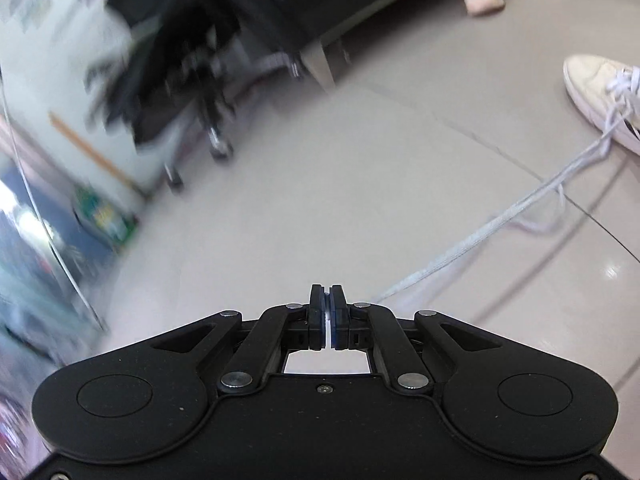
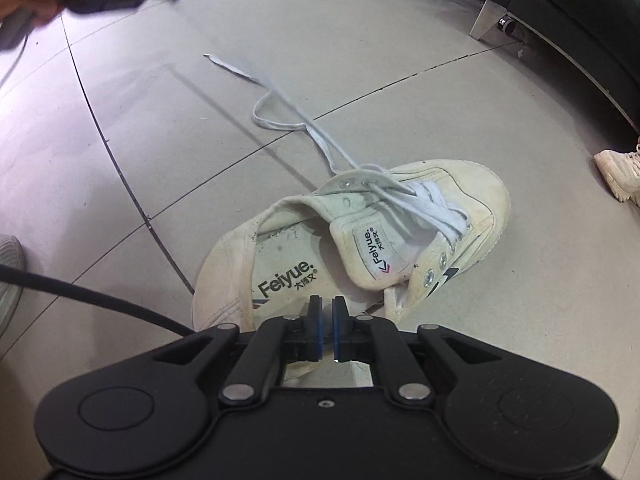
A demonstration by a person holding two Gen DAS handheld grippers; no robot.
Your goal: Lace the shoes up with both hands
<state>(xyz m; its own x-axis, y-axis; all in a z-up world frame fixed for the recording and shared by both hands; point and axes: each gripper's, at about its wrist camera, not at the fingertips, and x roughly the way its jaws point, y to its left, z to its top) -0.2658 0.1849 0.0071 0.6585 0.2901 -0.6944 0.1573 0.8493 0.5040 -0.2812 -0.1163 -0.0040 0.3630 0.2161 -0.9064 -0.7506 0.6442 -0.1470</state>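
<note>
Shoe lies below the right gripper, its fingers angled steeply down

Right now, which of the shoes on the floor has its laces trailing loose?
The cream Feiyue sneaker just beyond the right gripper; its white lace trails across the floor. The chunky beige shoe at the right edge is on someone's foot.

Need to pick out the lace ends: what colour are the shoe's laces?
White laces, against the cream canvas shoe. Clearest in the right wrist view.
</note>
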